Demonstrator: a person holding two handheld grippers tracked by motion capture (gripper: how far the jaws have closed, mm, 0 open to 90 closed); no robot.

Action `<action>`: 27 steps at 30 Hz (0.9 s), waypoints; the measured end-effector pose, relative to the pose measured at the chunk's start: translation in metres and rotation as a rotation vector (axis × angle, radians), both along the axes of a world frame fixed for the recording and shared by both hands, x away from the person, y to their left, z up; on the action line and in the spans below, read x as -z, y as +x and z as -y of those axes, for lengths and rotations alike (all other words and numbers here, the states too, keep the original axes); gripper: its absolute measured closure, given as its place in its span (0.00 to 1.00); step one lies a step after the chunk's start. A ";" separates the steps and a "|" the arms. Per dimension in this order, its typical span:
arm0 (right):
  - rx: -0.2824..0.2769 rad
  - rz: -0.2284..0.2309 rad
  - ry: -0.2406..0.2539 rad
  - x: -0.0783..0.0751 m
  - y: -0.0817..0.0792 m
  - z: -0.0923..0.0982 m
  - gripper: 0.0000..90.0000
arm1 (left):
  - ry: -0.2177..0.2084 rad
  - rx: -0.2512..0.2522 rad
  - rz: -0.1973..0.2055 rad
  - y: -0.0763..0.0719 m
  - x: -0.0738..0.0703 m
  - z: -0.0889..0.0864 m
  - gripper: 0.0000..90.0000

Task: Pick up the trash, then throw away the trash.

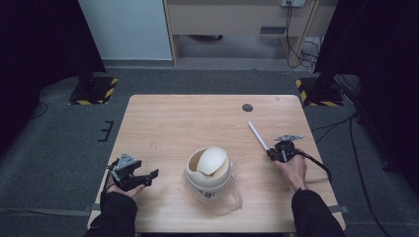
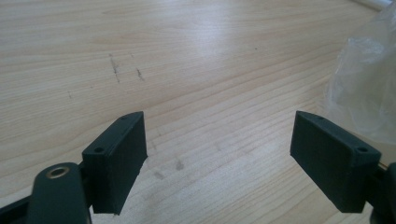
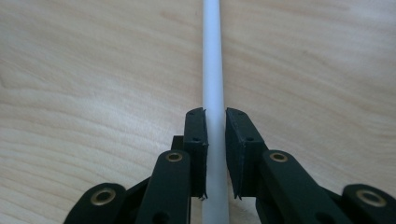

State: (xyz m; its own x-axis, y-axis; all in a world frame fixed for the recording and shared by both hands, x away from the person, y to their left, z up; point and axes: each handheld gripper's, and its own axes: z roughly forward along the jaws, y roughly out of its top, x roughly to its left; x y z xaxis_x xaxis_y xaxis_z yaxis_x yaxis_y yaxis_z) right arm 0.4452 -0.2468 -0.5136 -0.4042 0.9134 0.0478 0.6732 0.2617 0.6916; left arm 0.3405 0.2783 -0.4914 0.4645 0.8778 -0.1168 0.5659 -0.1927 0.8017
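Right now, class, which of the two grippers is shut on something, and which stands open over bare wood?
The right gripper is shut on the white stick lying on the table. The left gripper stands wide open with nothing between its jaws.

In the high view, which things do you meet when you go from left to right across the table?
Left gripper → cream bowl with clear plastic wrap → white tube → right gripper.

sleeves: black | tool (image 3: 215, 154): black jaws, brass pivots | grey plate, black cable
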 end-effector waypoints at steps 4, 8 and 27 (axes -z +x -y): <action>-0.004 0.035 0.045 -0.007 -0.002 0.005 0.88 | -0.009 -0.011 0.021 -0.001 -0.002 -0.001 0.20; -0.017 0.119 0.117 -0.022 -0.008 0.012 0.88 | -0.027 -0.017 0.043 -0.001 -0.005 -0.002 0.21; -0.174 0.373 0.284 -0.076 -0.031 0.008 0.88 | -0.082 -0.005 0.128 -0.002 -0.021 0.008 0.22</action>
